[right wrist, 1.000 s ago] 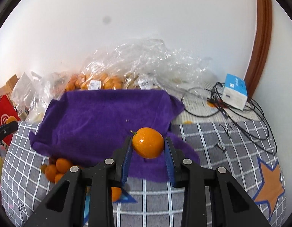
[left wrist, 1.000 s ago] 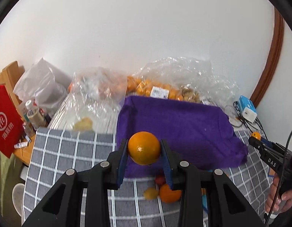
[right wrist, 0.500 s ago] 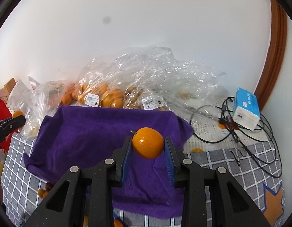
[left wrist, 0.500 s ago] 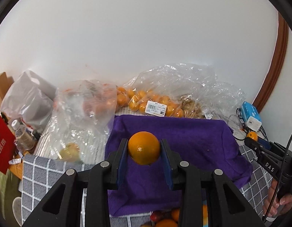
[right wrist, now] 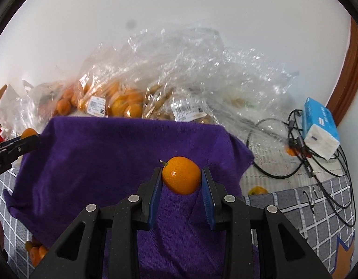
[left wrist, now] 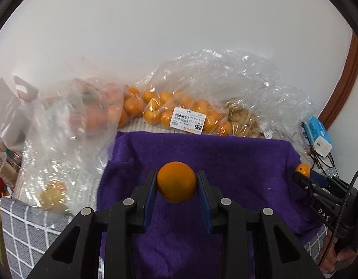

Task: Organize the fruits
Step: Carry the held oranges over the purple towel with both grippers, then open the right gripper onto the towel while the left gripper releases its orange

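Two grippers, one orange fruit each: the left gripper (left wrist: 176, 182) clamps a round orange (left wrist: 176, 181), the right gripper (right wrist: 181, 179) a stemmed orange (right wrist: 181, 178), one purple towel (right wrist: 109, 162) beneath both.

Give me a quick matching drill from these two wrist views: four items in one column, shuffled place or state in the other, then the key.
Items
1. stemmed orange
2. purple towel
3. blue and white box
4. barcode-labelled bag of oranges

Places or states
A. lying among black cables
B. clamped in the right gripper
C. against the wall, behind the towel
D. spread over the checked cloth

Pairs: 1-B, 2-D, 3-A, 4-C
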`<state>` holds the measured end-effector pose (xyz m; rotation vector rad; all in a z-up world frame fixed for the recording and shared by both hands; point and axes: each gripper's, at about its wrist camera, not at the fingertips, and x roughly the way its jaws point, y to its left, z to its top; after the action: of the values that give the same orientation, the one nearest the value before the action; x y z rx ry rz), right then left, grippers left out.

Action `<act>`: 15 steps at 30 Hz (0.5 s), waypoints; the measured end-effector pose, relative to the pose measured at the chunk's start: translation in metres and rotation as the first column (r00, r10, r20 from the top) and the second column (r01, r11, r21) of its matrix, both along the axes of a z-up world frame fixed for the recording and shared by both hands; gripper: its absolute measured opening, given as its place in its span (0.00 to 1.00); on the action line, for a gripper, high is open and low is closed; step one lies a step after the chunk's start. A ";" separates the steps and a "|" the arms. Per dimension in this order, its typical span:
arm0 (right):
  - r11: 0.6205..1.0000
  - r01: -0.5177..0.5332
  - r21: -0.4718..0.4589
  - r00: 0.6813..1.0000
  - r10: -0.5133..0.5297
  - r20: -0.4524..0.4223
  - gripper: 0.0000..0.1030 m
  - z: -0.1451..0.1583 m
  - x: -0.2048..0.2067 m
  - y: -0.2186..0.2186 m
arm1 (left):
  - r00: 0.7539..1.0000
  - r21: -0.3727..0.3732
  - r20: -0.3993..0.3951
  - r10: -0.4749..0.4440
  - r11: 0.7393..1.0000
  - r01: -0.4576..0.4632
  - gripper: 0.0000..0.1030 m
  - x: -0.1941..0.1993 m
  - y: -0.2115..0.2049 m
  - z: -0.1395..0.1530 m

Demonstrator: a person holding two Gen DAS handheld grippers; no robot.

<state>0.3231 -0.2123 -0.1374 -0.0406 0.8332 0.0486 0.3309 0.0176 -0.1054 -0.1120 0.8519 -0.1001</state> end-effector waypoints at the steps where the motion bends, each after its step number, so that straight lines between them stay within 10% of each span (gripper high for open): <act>1: 1.000 0.000 0.000 1.000 0.000 -0.006 0.32 -0.003 0.003 0.000 | 1.000 0.000 -0.004 -0.001 1.000 0.001 0.31 0.002 0.000 -0.002; 15: 1.000 -0.021 -0.011 0.996 0.019 -0.089 0.32 -0.033 0.020 0.012 | 0.996 0.027 -0.085 0.024 0.999 -0.022 0.31 0.017 0.002 -0.034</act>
<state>0.3432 -0.2004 -0.1707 -0.0587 0.9222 0.0645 0.3480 0.0191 -0.1395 -0.1018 0.9369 -0.0627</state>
